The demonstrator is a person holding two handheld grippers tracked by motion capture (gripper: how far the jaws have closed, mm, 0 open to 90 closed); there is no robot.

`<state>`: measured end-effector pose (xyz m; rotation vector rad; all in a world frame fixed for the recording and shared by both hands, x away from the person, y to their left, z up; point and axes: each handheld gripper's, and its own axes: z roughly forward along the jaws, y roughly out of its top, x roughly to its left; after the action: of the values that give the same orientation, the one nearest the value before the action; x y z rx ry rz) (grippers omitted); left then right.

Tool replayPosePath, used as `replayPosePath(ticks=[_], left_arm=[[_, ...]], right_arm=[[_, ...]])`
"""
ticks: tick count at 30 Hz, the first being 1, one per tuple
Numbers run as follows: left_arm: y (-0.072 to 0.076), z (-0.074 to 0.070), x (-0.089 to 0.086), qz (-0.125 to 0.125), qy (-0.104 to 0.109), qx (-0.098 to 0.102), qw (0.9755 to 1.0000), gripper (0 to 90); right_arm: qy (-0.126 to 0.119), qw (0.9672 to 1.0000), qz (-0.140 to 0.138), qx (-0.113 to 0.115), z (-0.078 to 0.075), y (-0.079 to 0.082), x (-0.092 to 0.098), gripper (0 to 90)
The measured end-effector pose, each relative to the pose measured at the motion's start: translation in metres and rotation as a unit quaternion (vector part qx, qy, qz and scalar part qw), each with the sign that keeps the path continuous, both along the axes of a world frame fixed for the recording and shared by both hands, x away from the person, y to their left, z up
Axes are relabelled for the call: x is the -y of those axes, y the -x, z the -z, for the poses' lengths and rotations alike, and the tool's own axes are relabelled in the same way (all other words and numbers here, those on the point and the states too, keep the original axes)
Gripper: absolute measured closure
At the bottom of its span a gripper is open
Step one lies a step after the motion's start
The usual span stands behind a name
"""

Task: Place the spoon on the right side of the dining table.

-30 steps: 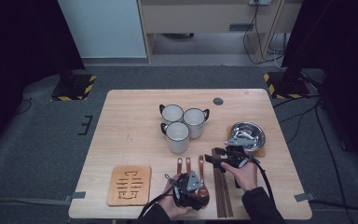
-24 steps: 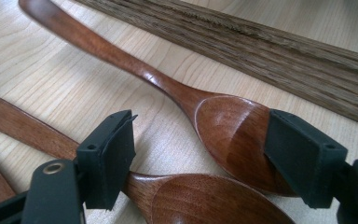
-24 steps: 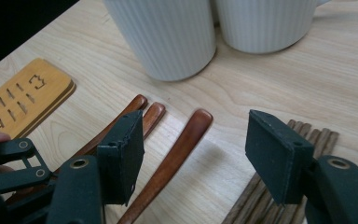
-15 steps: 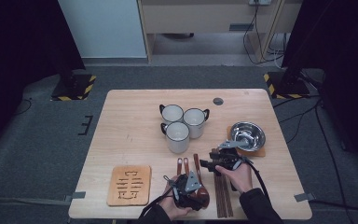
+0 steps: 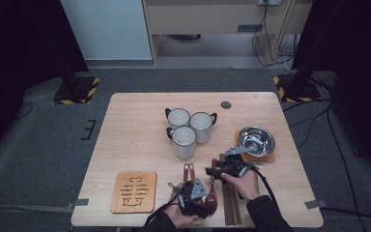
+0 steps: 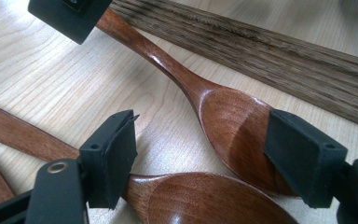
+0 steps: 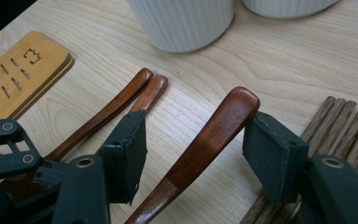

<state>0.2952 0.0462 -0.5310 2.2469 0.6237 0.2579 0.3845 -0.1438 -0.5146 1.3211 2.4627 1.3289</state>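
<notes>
A: Start with the table (image 5: pixel 135 125). What's on it?

B: Three ribbed white mugs (image 5: pixel 189 128) mid-table, a steel bowl (image 5: pixel 256 140) on a mat to their right, a carved wooden trivet (image 5: pixel 135 191) at the near left, and a bundle of dark chopsticks (image 7: pixel 345 126) just right of the work. Two more wooden spoons (image 7: pixel 121 100) lie side by side to its left.

A: And the thing being handled?

B: A reddish-brown wooden spoon (image 7: pixel 205 140) at the near edge, between the spare spoons and the chopsticks. The left gripper (image 6: pixel 205 149) has its jaws down across the bowl end; they look as closed as they go, one pad on the far edge of the bowl, the other by its neck, where a second spoon's bowl also lies. The right gripper (image 7: pixel 193 149) straddles the handle near its tip; its jaws have just been closing a little, yet a gap shows at each side, so it's not gripping.

A: How will it handle?

B: Light and stiff, I'd say, but the polished surface looks slippery. The straight handle seems the surer hold than the curved bowl. The chopsticks sit close to the right pad (image 7: pixel 272 156) and could get nudged.
</notes>
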Motion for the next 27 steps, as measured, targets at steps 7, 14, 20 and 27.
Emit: replayPosePath(ticks=[7,14,20,27], left_arm=[[0.0,0.0,0.0,0.002,0.0,-0.001,1.0,24.3],[-0.001,0.001,-0.001,0.001,0.003,-0.003,1.0,24.0],[-0.001,0.0,-0.001,-0.001,0.003,-0.004,1.0,22.7],[-0.002,-0.001,-0.002,-0.009,0.002,-0.003,1.0,21.9]], right_arm=[[-0.001,0.9998,0.004,-0.018,0.005,-0.002,0.003,44.9],[-0.012,0.9994,-0.004,-0.033,0.007,-0.002,0.005,61.8],[-0.04,0.9983,-0.007,-0.041,0.002,-0.002,0.009,66.0],[-0.067,0.997,-0.012,-0.036,-0.006,-0.002,0.014,71.2]])
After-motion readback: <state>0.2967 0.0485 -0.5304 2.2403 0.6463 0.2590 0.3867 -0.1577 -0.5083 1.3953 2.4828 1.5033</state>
